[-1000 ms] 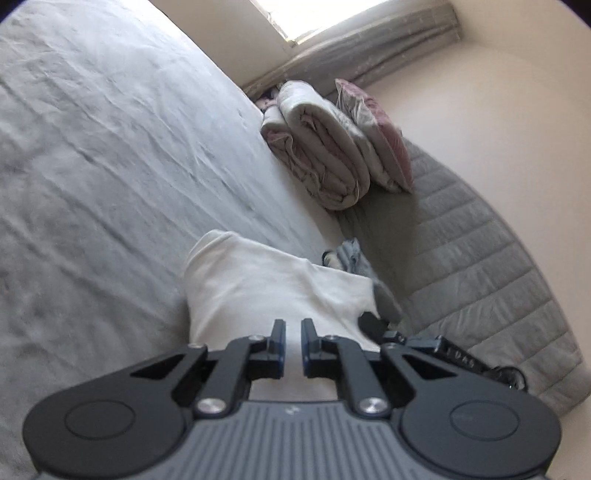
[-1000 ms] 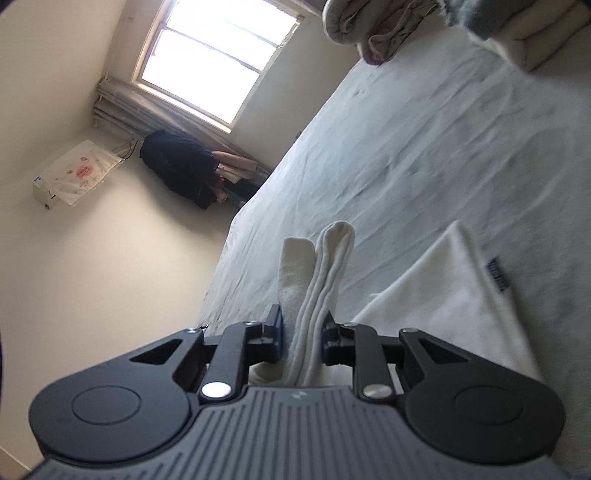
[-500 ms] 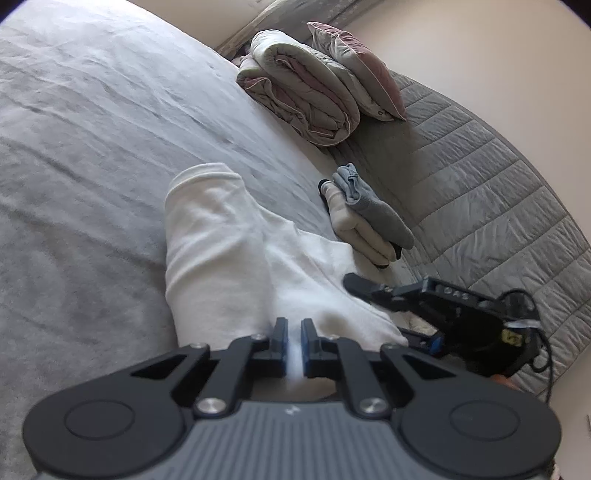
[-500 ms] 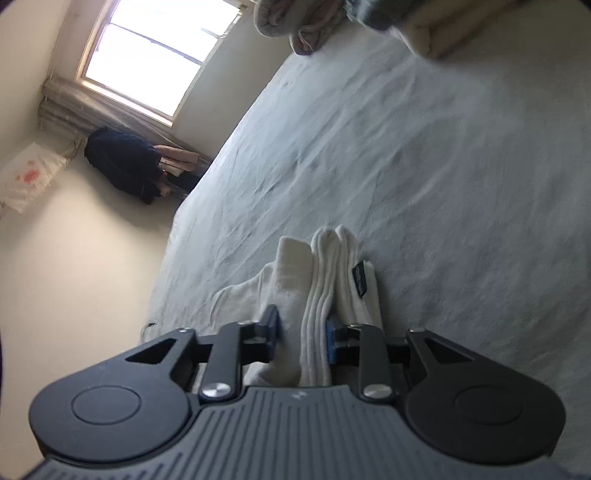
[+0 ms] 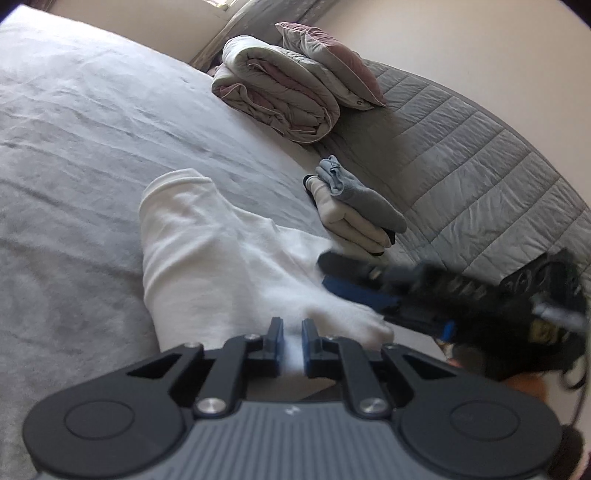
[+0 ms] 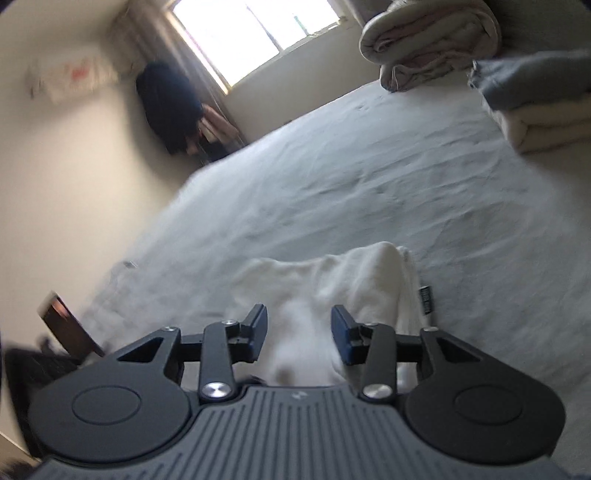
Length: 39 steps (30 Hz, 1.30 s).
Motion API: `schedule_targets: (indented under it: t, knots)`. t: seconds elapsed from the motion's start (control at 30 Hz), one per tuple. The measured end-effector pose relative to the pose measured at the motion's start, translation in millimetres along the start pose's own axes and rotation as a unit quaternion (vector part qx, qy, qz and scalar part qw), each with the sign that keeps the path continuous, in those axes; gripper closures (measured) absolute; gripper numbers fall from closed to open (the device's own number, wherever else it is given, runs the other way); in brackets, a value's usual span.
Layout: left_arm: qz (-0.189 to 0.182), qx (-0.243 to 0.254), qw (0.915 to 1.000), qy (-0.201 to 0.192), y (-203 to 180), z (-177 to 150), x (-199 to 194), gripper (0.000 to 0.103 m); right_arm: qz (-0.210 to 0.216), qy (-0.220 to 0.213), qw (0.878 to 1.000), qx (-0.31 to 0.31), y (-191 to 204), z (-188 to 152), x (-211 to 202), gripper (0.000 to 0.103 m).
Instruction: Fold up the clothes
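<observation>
A white garment [image 5: 221, 258] lies folded over on the grey bed sheet [image 5: 74, 147]. My left gripper [image 5: 292, 334] is shut on its near edge. My right gripper [image 6: 298, 325] is open, with the white garment [image 6: 332, 284] lying loose between and beyond its fingers. The right gripper also shows in the left wrist view [image 5: 354, 275], blurred, at the garment's right edge. A small dark label [image 6: 426, 300] hangs at the garment's right side.
A stack of folded clothes, grey on cream [image 5: 354, 210], lies near the quilted headboard [image 5: 461, 166]. A rolled duvet [image 5: 280, 96] and a pillow [image 5: 328, 62] sit at the bed's far end. A window [image 6: 255, 33] and dark hanging clothes [image 6: 170, 103] are beyond the bed.
My right gripper has opened and let go of the white garment's ribbed edge, which now lies on the bed. Both grippers lowered the garment; the left stays shut on it.
</observation>
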<state>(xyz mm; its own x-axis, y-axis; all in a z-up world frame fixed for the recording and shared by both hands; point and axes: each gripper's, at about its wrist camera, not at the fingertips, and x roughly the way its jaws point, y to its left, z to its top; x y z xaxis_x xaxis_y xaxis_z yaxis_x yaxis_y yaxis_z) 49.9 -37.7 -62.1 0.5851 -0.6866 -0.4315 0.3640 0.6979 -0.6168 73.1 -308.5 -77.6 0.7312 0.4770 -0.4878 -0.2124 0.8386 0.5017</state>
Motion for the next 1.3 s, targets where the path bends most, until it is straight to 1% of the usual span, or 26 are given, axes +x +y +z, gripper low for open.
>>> schedule_targets:
  t: [0.03, 0.07, 0.1, 0.13, 0.2, 0.27, 0.3, 0.33, 0.4, 0.47, 0.53, 0.57, 0.63, 0.67, 0.7, 0.77, 0.83, 0.93, 1.0, 1.03, 1.13, 1.2, 1.27, 1.3]
  knots:
    - [-0.002, -0.006, 1.0, -0.001, 1, 2, -2, 0.094, -0.014, 0.004, 1.0, -0.012, -1, -2, 3, 0.068]
    - [-0.003, -0.011, 0.9999, -0.002, 2, 4, -4, 0.094, -0.02, 0.011, 1.0, -0.006, -8, -3, 4, 0.072]
    - [-0.005, -0.017, 0.9998, -0.004, 3, 5, -6, 0.094, -0.025, 0.018, 1.0, 0.0, -15, -4, 5, 0.073]
    - [0.002, -0.021, 0.9997, -0.011, 4, 7, -10, 0.094, -0.017, 0.015, 1.0, 0.017, -20, -4, 2, 0.073]
    - [0.017, -0.029, 0.999, -0.028, 8, 10, -17, 0.094, -0.004, 0.01, 0.999, 0.044, -21, -1, -6, 0.065]
    - [0.035, -0.035, 0.9977, -0.045, 11, 11, -19, 0.094, 0.001, -0.004, 0.999, 0.047, -14, 2, -20, 0.054]
    - [0.044, -0.037, 0.9969, -0.054, 12, 12, -19, 0.094, -0.005, -0.013, 0.999, 0.044, -11, 4, -24, 0.05]
    - [0.053, -0.04, 0.9958, -0.063, 13, 12, -19, 0.094, -0.011, -0.022, 0.999, 0.041, -7, 6, -28, 0.044]
    - [0.067, -0.043, 0.9939, -0.076, 15, 13, -18, 0.094, -0.035, -0.038, 0.998, 0.035, -3, 10, -30, 0.043]
    - [0.077, -0.047, 0.9924, -0.084, 16, 15, -15, 0.094, -0.062, -0.039, 0.997, 0.032, -3, 11, -25, 0.043]
    - [0.081, -0.04, 0.9926, -0.08, 15, 14, -12, 0.094, -0.076, -0.033, 0.996, 0.03, -6, 8, -14, 0.043]
    - [0.083, -0.036, 0.9928, -0.079, 15, 14, -11, 0.094, -0.082, -0.026, 0.996, 0.026, -8, 6, -7, 0.051]
    - [0.087, -0.028, 0.993, -0.075, 14, 13, -8, 0.093, -0.1, -0.016, 0.995, 0.005, -8, 1, 5, 0.06]
    - [0.089, -0.024, 0.993, -0.073, 14, 13, -6, 0.092, -0.11, -0.016, 0.994, -0.014, -6, -3, 9, 0.064]
    - [0.091, -0.021, 0.9931, -0.071, 13, 13, -5, 0.092, -0.115, -0.019, 0.993, -0.029, -4, -7, 11, 0.066]
    - [0.091, -0.021, 0.9933, -0.067, 13, 12, -4, 0.091, -0.122, -0.027, 0.991, -0.054, 1, -11, 12, 0.079]
    - [0.094, -0.017, 0.9933, -0.066, 11, 11, -3, 0.09, -0.125, -0.041, 0.989, -0.066, 7, -12, 8, 0.083]
    - [0.093, -0.017, 0.993, -0.071, 6, 13, -7, 0.091, -0.121, -0.063, 0.988, -0.066, 13, -5, -6, 0.085]
    - [0.096, -0.012, 0.9925, -0.075, 1, 12, -13, 0.09, -0.105, -0.068, 0.99, -0.059, 13, 4, -17, 0.085]
    - [0.098, -0.005, 0.9921, -0.079, -3, 11, -16, 0.09, -0.098, -0.066, 0.991, -0.06, 11, 7, -19, 0.085]
    - [0.116, 0.032, 0.9895, -0.081, -13, 15, -13, 0.09, -0.096, -0.046, 0.993, -0.057, 1, 11, -13, 0.085]
    - [0.127, 0.058, 0.9868, -0.082, -19, 19, -8, 0.09, -0.104, -0.032, 0.993, -0.051, -6, 9, -5, 0.085]
    - [0.133, 0.065, 0.9858, -0.079, -19, 23, 2, 0.09, -0.112, -0.016, 0.992, -0.049, -11, 7, 3, 0.085]
    - [0.136, 0.068, 0.9853, -0.078, -19, 25, 7, 0.09, -0.112, -0.015, 0.992, -0.048, -13, 5, 5, 0.084]
